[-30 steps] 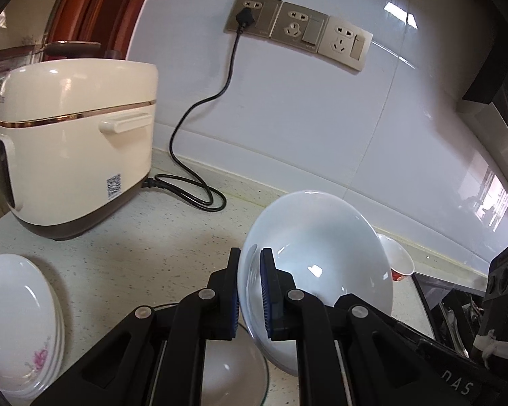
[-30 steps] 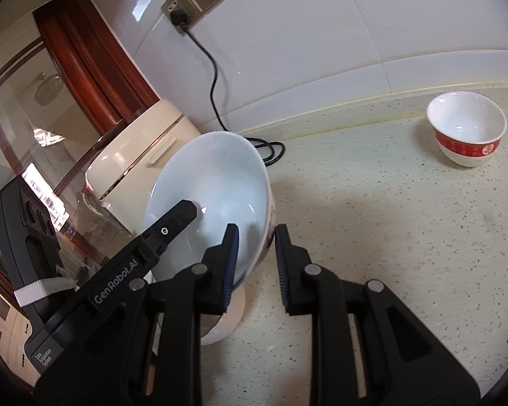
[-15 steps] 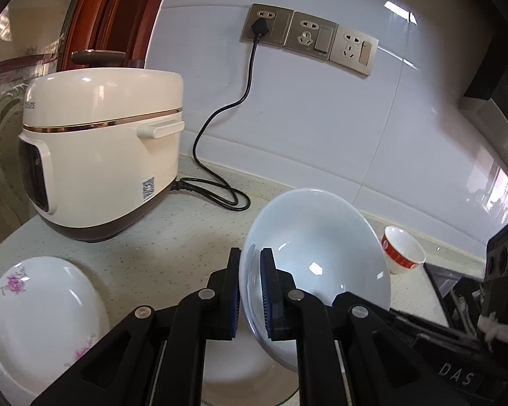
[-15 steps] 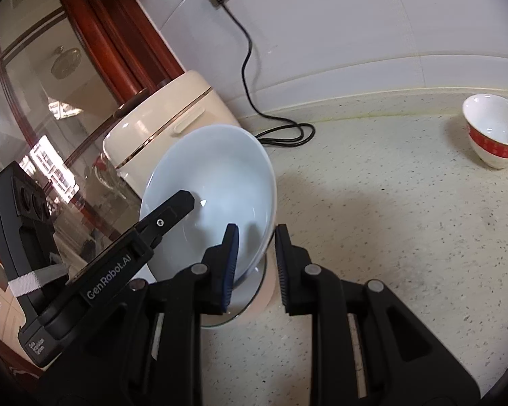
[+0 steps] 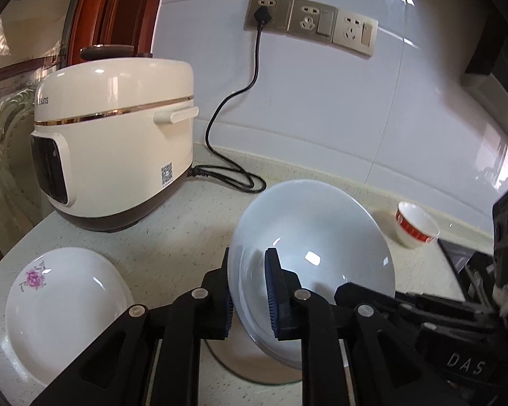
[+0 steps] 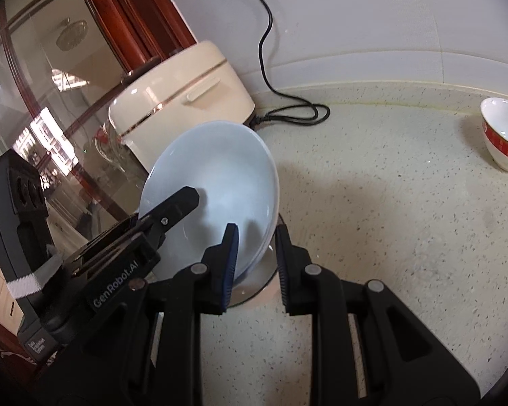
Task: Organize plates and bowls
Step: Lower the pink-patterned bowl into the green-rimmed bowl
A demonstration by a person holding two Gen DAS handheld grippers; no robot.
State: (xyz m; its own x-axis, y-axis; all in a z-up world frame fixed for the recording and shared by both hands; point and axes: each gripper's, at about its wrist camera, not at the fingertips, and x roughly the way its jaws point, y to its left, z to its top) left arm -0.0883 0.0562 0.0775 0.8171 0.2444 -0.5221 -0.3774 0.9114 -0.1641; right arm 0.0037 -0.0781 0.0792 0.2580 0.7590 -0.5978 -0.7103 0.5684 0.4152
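Note:
A pale white bowl [image 5: 315,237] hangs tilted on its edge, and both grippers meet at its lower rim. The jaws of my left gripper [image 5: 249,260] are opening. The rim still stands between them, but the inner pad has come off the bowl's wall. My right gripper [image 6: 255,237] is shut on the same bowl [image 6: 216,182] at the rim, one pad inside and one outside. Just under the bowl a dish with a dark rim [image 5: 240,368] lies on the counter. A flowered white plate [image 5: 61,304] rests at the left. A small red-banded bowl [image 6: 504,135] stands far right.
A cream rice cooker [image 5: 118,152] stands at the back left, and its black cord [image 5: 233,176] runs across the counter up to the wall sockets [image 5: 308,23]. A glass door with a wooden frame [image 6: 67,84] borders the counter's left edge. Speckled counter [image 6: 406,237] stretches to the right.
The gap between the left jaws has widened around the bowl's rim. Both grippers and the bowl have shifted along the counter, bringing the flowered plate and the cooker further into view.

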